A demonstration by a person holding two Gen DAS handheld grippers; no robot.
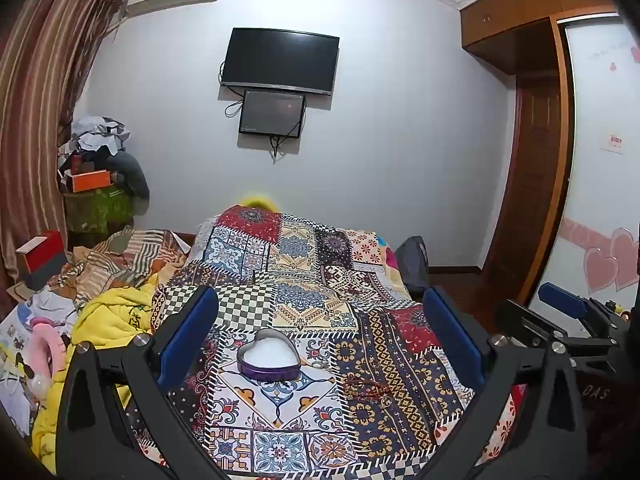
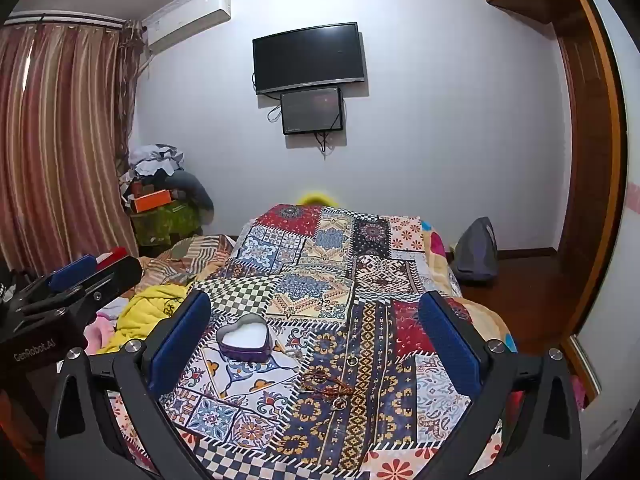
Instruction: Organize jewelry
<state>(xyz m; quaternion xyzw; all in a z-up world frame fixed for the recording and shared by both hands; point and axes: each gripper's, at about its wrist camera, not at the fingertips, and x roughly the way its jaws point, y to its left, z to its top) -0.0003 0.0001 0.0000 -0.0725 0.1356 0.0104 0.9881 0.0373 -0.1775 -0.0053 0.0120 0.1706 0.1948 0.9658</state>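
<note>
purple heart tin (image 1: 268, 356) between wide left jaws, untouched

Two forward wrist views (shared bed (image 1: 304, 280))

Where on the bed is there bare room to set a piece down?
Free: the quilt beyond the heart box, and the patch in front of it. Crowded: right of the box, where bracelets and rings lie, and the bed's left edge, heaped with clothes.

Left gripper (image 1: 320, 340) level, blue-padded fingers (image 1: 188, 336) spread wide, nothing between; right gripper (image 2: 316, 340) alongside, level, fingers (image 2: 448, 340) likewise spread wide, nothing between.
</note>
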